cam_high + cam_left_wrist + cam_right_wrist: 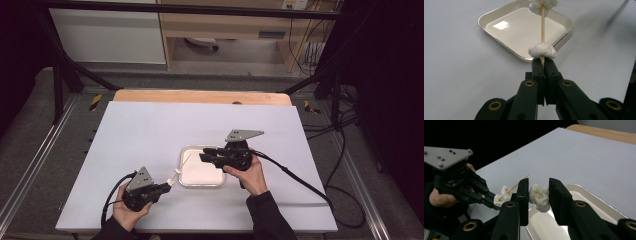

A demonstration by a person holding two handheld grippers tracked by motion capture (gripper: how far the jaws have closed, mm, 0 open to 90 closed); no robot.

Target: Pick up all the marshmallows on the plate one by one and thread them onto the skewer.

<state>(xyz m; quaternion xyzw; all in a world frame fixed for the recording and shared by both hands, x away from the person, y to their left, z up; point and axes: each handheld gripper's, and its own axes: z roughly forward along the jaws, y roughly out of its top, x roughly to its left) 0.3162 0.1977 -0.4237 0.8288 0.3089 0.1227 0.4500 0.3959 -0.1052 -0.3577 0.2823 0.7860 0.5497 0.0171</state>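
My left gripper (543,62) is shut on the lower end of a thin wooden skewer (543,27). One white puffy lump (542,50) is threaded on it just above the jaws, and a second lump (543,5) sits farther up. In the high view the left gripper (167,187) is at the front left, with the skewer (180,170) slanting over the white square tray (200,177). My right gripper (537,188) is shut on a third white lump (539,198) above the tray (599,207), level with the skewer's tip (524,178). From above, the right gripper (204,154) hovers over the tray's far edge.
A white sheet (150,130) covers the table, with a wooden edge (200,96) at the back. Each gripper trails a black cable (300,180) over the sheet. Dark metal frame legs (60,90) stand beyond the table's corners.
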